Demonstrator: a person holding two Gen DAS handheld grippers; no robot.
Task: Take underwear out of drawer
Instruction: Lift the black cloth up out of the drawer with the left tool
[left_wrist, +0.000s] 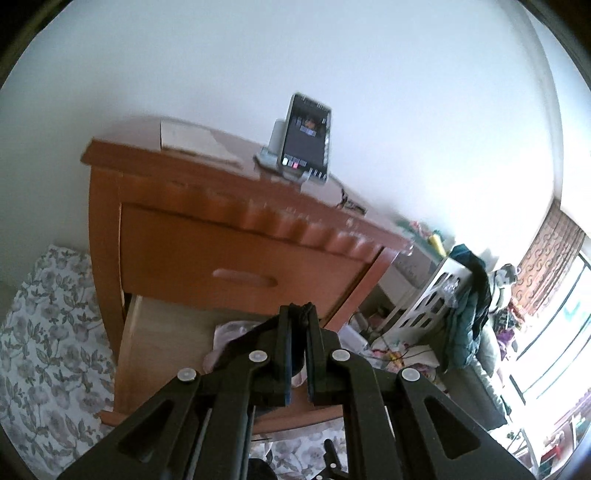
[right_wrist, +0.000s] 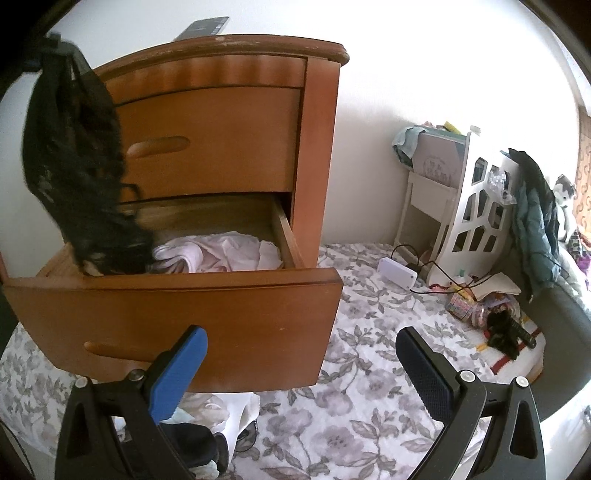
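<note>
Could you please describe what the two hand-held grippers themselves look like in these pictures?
Both are black plastic linkage frames with triangular cut-outs and round silver pivot pins. The right hand-held gripper has flat fingers: one pad is bright blue, the other dark blue with a dotted texture. The left hand-held gripper has the same black frame, with thin blue edging on its pads. No hands, sleeves or cables show.

Underwear (right_wrist: 77, 166) above the open drawer (right_wrist: 177, 314), clothes (right_wrist: 218, 253) inside, phone (left_wrist: 306, 142) atop the nightstand (right_wrist: 317, 147).
</note>
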